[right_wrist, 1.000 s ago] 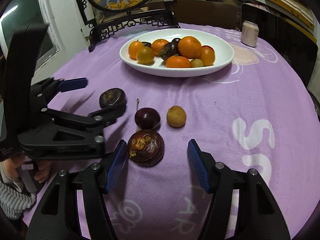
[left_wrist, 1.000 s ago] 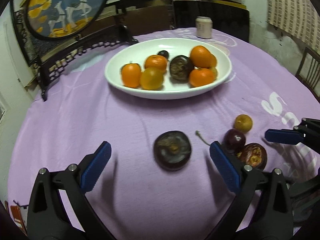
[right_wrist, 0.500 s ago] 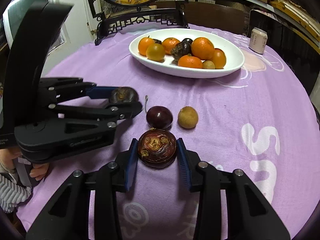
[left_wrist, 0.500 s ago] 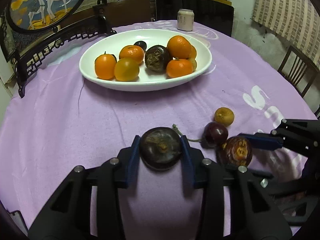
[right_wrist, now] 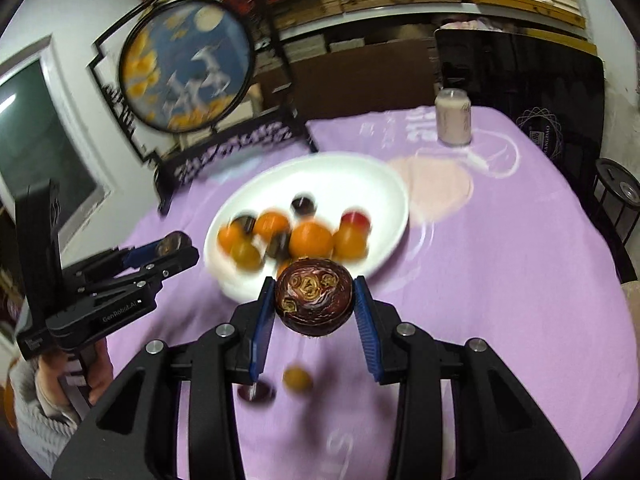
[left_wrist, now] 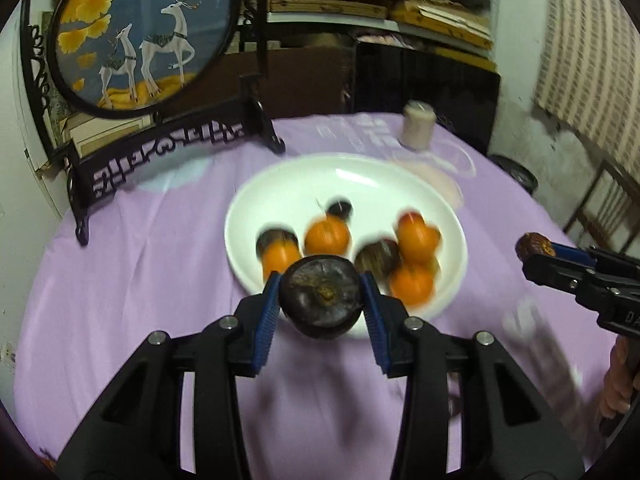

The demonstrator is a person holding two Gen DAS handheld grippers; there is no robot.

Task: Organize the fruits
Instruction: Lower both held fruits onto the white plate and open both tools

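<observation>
Left tongs [left_wrist: 322, 300] clamping dark fruit [left_wrist: 321, 295], bowl [left_wrist: 448, 216] beyond

Bare purple table [right_wrist: 520, 280] lies open from 1 to 4 o'clock of the white plate [right_wrist: 372, 176], while the can [right_wrist: 454, 117] at 1 o'clock, the framed deer screen [left_wrist: 160, 148] at 10 o'clock and the piled oranges [right_wrist: 311, 240] inside block passage.

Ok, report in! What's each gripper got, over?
Left gripper shut on smooth dark purple round fruit. Right gripper shut on wrinkled brown-purple fruit. Both lifted before white oval bowl; path clear.
</observation>
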